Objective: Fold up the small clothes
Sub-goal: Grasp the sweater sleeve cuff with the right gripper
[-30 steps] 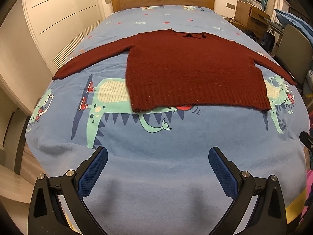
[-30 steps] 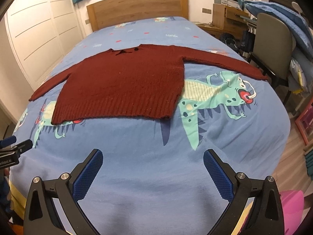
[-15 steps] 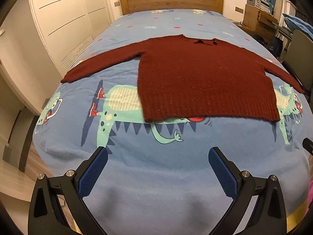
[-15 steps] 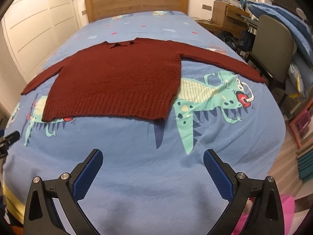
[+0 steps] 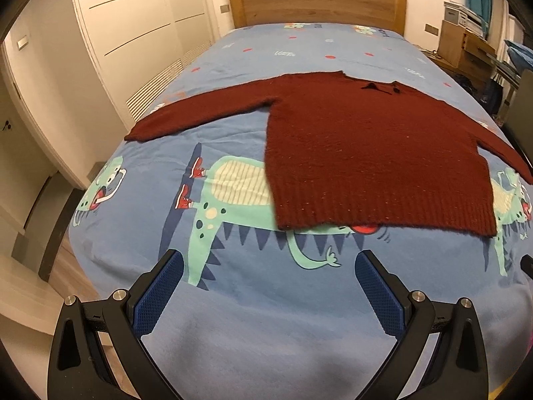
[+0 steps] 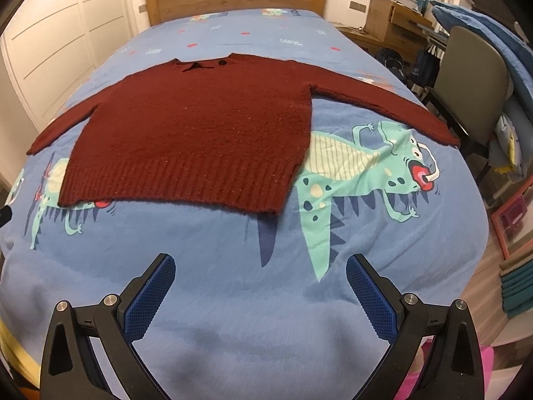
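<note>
Both cams sit low over the near end of the bed [image 5: 253, 333], looking up its length toward the far headboard [image 5: 316, 0]. Left wrist view sits further left and catches the wardrobe doors [image 5: 133, 33]; right wrist view takes in the chair [image 6: 473, 80] on the right. Each has its own tongs [image 5: 266, 295] [image 6: 260, 295] up close at the bottom, and both share the spread red sweater [image 6: 200, 133].

My left gripper [image 5: 266, 281] had 2 black angular fingers, each faced with a blue cross-hatched pad [image 5: 159, 291] and pinned with 2 round silver screws near its base. My right gripper [image 6: 260, 286] looked the same: black frame with triangular cut-outs, blue textured pads [image 6: 371, 300], and silver screw heads [image 6: 409, 298] catching the light.
</note>
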Motion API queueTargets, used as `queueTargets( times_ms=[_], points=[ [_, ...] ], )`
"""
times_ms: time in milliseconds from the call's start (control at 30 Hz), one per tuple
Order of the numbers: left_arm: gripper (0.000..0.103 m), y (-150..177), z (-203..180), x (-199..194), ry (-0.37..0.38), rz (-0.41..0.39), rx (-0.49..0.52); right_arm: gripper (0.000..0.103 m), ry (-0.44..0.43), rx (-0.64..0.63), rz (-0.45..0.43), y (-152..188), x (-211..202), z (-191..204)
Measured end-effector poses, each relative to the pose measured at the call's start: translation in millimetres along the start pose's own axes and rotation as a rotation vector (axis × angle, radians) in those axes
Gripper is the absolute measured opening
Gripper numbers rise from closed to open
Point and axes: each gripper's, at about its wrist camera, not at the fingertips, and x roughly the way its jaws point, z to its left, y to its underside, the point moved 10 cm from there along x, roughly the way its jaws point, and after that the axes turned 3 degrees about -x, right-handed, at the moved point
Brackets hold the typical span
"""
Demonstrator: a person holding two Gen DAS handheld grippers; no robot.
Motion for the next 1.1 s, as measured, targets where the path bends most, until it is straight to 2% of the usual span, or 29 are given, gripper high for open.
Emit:
queueTargets(
  times_ms=[333,500,600,800,1100],
  points=[
    [0.101,-2,-5,21,0.004,0.036,-0.006,0.103,-0.006,-0.034,0.035,-15,24,7],
    [0.101,-11,-9,32,0.001,0.041,0.003,0.103,-0.025,0.003,0.033,-28,36,-3],
    [0.101,-21,-14,37,0.003,0.036,0.012,0.103,-0.030,0.065,0.030,-39,47,-25],
    [0.101,-41,-25,42,0.017,0.021,0.017,0.103,0.022,0.173,0.016,-60,70,-89],
    [0.101,-56,-27,53,0.010,0.023,-0.026,0.103,0.023,0.431,0.017,-81,118,-198]
  ],
)
